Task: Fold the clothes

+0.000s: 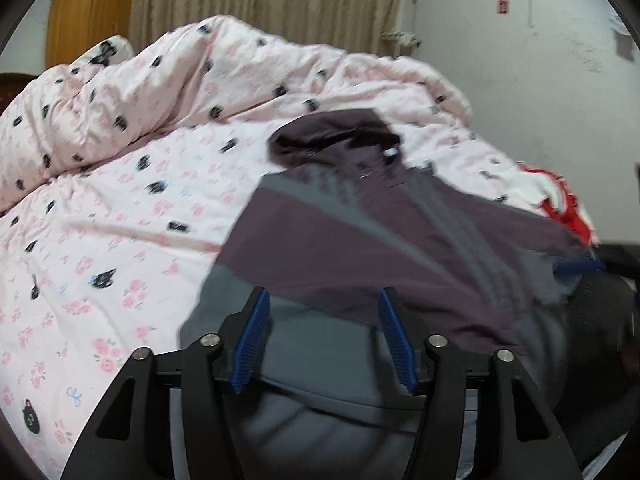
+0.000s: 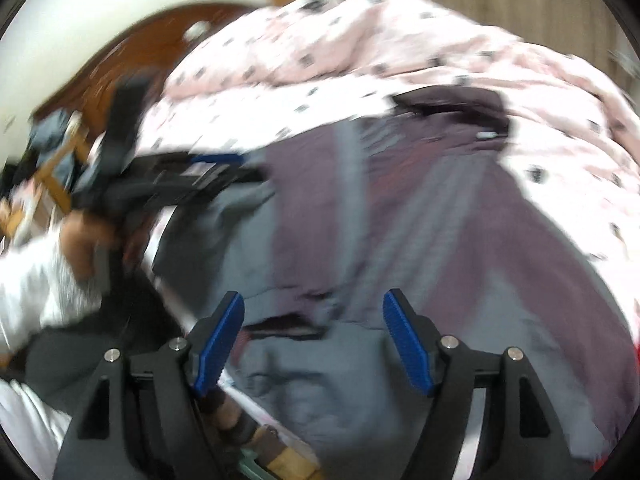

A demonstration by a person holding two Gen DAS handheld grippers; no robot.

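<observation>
both my grippers are hanging open and empty over the jacket (image 1: pixel 360 240) that is lying spread on the bed (image 1: pixel 120 208): left gripper (image 1: pixel 325 340) above its grey hem, right gripper (image 2: pixel 314 344) likewise.

One purple-and-grey jacket (image 1: pixel 360 232), one red-and-white garment (image 1: pixel 560 196), one rumpled floral duvet (image 1: pixel 160 100), two grippers.
</observation>
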